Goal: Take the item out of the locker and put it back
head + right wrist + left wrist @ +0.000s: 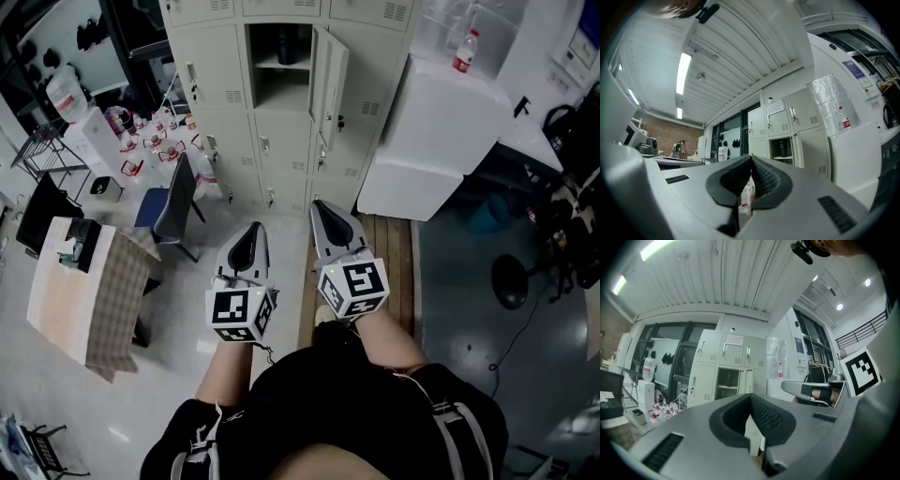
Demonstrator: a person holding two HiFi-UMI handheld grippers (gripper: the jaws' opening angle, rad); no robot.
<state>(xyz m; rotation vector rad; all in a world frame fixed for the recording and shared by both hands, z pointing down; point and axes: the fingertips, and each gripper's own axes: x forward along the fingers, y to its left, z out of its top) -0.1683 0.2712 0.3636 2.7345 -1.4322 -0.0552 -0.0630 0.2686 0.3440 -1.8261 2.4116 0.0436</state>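
A bank of pale metal lockers stands ahead of me. One upper compartment is open, its door swung to the right. A dark bottle stands on the shelf inside; it also shows as the bottle in the left gripper view and the bottle in the right gripper view. My left gripper and right gripper are held side by side, level, well short of the lockers. The left gripper and right gripper are both shut with nothing between the pads.
A white cabinet with a water bottle on top stands right of the lockers. A blue chair and a table with a checked cloth are at the left. A black stool is at the right.
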